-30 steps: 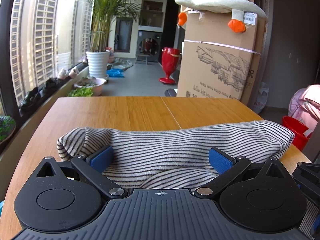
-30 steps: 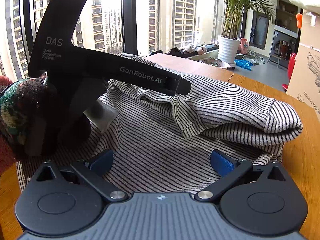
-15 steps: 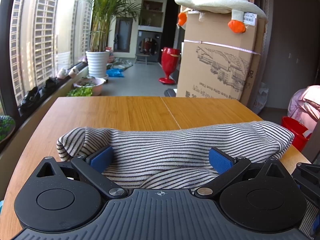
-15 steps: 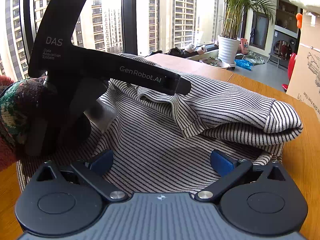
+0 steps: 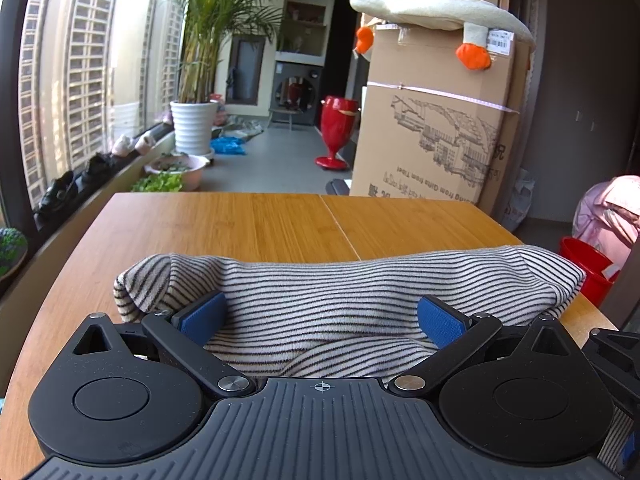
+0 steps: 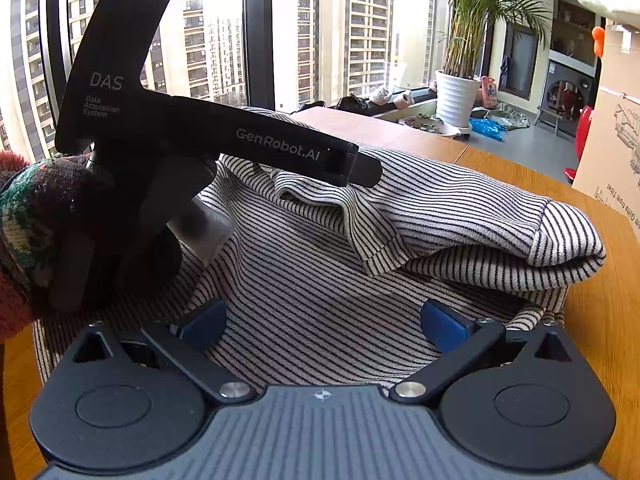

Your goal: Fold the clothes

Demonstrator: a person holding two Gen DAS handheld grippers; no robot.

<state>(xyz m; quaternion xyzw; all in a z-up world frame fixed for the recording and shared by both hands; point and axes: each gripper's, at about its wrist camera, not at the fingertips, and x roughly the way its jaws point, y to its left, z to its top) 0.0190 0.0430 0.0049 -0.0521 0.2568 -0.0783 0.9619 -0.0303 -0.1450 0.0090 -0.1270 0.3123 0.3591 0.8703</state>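
A black-and-white striped garment (image 5: 340,284) lies partly folded on the wooden table (image 5: 248,224). In the right wrist view the striped garment (image 6: 460,216) shows a thick folded edge at the right over a flat layer. My left gripper (image 5: 320,316) is open, its blue pads apart just above the cloth. My right gripper (image 6: 324,320) is open over the flat layer. The left gripper's black body (image 6: 200,136) shows in the right wrist view, held by a gloved hand (image 6: 24,216) over the garment's left part.
A tall cardboard box (image 5: 436,120) with a plush toy (image 5: 440,16) on it stands beyond the table's far right edge. A red bucket (image 5: 588,264) and pink cloth (image 5: 608,216) are at the right. A potted palm (image 5: 196,120) stands by the window.
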